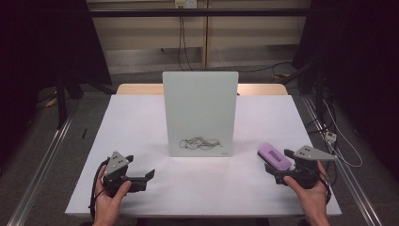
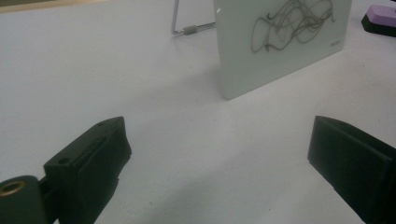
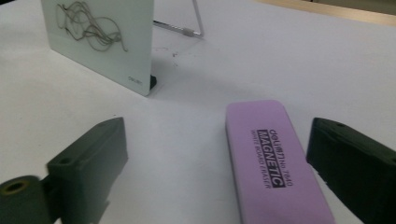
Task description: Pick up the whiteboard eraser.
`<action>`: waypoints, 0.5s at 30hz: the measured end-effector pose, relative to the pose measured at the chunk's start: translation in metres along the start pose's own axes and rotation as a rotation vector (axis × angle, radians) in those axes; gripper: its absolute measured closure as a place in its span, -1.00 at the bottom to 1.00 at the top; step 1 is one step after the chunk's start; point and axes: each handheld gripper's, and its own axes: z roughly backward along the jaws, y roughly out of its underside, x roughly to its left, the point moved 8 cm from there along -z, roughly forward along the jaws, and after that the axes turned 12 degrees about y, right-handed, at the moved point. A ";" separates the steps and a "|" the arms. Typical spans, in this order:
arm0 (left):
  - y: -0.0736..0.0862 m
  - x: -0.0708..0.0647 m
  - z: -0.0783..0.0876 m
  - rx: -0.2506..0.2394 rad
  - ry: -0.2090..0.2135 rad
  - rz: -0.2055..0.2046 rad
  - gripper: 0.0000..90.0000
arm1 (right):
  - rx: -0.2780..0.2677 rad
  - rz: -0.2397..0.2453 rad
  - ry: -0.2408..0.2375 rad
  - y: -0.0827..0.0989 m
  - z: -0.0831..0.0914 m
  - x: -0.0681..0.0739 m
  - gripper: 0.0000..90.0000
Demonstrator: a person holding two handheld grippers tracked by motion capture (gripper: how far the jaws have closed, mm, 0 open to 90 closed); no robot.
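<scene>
Purple eraser (image 3: 273, 158): lies flat on the white table (image 1: 141, 122), between my right fingers (image 3: 348, 163), nearer to the right one.
Right gripper (image 1: 292, 173): fingers wide, not touching the eraser.
Left gripper (image 1: 141, 181): fingers wide, holding nothing.
Whiteboard (image 1: 200, 113): stands upright at the table's middle, with grey scribbles low on it.

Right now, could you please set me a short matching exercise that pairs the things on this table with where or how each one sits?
Things:
1. whiteboard
2. whiteboard eraser
3. left gripper
4. scribble

Places or states:
A. lying flat between the open fingers of the right gripper
B. drawn low on the board's face
C. propped upright on a wire stand at the table's middle
D. open over bare tabletop, holding nothing

Pairs: 1-C, 2-A, 3-D, 4-B
</scene>
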 end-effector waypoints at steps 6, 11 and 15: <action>0.001 0.002 -0.001 0.008 -0.010 0.002 -0.88 | 0.078 0.022 -0.021 -0.001 -0.006 -0.011 -0.89; 0.001 0.003 -0.002 0.006 -0.008 0.011 -0.89 | 0.139 0.050 -0.045 -0.007 -0.012 -0.016 -0.78; 0.001 0.003 -0.003 0.011 -0.006 0.003 -0.88 | 0.193 0.085 -0.081 -0.011 -0.018 -0.012 -0.76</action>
